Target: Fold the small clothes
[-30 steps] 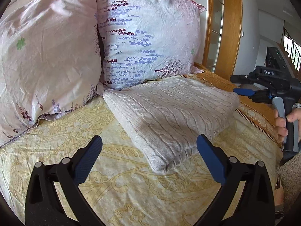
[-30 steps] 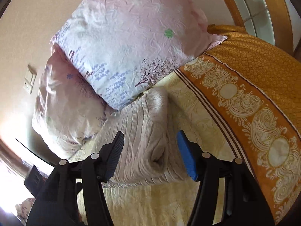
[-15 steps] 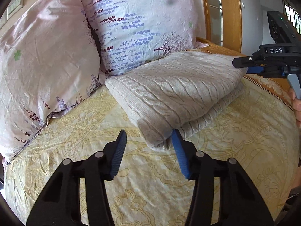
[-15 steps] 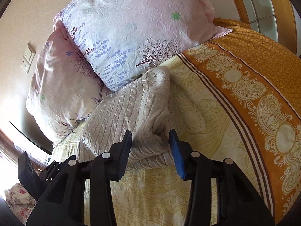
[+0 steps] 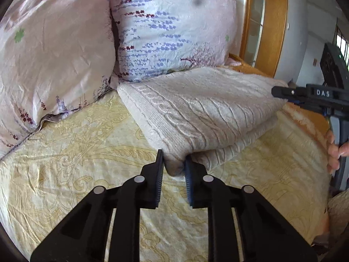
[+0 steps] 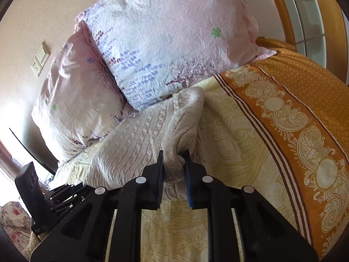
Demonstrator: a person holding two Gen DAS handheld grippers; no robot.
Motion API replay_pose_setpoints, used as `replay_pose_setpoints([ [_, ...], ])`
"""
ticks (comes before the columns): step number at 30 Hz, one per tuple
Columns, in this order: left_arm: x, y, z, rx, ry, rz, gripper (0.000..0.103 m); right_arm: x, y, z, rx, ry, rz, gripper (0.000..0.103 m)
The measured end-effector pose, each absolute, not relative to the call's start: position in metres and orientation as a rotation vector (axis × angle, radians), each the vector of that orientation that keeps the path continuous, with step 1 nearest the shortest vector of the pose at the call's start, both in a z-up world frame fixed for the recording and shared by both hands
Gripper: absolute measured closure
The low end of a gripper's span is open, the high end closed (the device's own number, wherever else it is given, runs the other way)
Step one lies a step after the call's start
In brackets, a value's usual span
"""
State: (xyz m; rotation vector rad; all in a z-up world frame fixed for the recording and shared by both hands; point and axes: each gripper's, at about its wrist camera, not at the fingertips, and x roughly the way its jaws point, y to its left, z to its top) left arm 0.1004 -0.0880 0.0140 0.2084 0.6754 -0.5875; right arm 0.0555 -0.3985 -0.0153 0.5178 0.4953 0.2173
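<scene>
**Pillows blocking the far side, bedspread open near you**

Two pillows (image 5: 54, 50) (image 5: 174, 28) are leaning against the far edge of the folded sweater (image 5: 202, 111), closing that side. Bare yellow bedspread (image 5: 72, 163) is lying open on the near left, giving you room to pass.

The sweater (image 5: 202, 118) is soft, bumpy knitted wool. The pillows (image 5: 174, 28) are thin, crinkly cloth. The bed sheet (image 5: 72, 152) looks smooth. Each tool (image 5: 173, 166) is matt black plastic. The door frame (image 5: 272, 21) is shiny wood.
</scene>
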Motion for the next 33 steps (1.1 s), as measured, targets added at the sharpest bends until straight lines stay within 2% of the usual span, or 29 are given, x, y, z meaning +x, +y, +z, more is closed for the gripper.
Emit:
replay_pose_setpoints([
  [3,0.097,-0.079,0.02,0.16,0.655,-0.589,0.089,0.048,-0.394,-0.011,0.48,0.484,0.219,0.087],
  [8,0.097,-0.08,0.007,0.181,0.703,-0.586,0.089,0.057,-0.392,-0.041,0.478,0.604,0.159,0.087],
  [13,0.106,-0.08,-0.006,0.175,0.808,-0.566,0.089,0.067,-0.395,-0.063,0.535,0.681,0.156,0.086],
  [18,0.105,-0.072,-0.008,0.132,0.854,-0.598,0.086,0.065,-0.396,-0.056,0.527,0.695,0.178,0.084],
  [19,0.101,-0.066,-0.002,0.108,0.842,-0.62,0.082,0.061,-0.4,-0.052,0.542,0.682,0.192,0.078],
  [20,0.097,-0.06,0.004,0.08,0.826,-0.64,0.06,0.057,-0.406,-0.047,0.559,0.661,0.196,0.07],
  [21,0.095,-0.053,0.012,0.049,0.802,-0.646,0.032,0.054,-0.414,-0.041,0.581,0.635,0.192,0.061],
  [22,0.095,-0.047,0.021,0.02,0.773,-0.638,0.021,0.054,-0.422,-0.037,0.61,0.615,0.189,0.038],
  [23,0.099,-0.043,0.03,-0.001,0.747,-0.626,0.011,0.056,-0.431,-0.033,0.649,0.601,0.188,0.025],
  [27,0.135,-0.041,0.045,-0.062,0.75,-0.591,0.005,0.091,-0.453,-0.032,0.788,0.653,0.251,0.025],
  [33,0.196,-0.07,0.019,-0.022,0.89,-0.511,0.005,0.153,-0.448,-0.047,0.864,0.82,0.288,0.025],
])
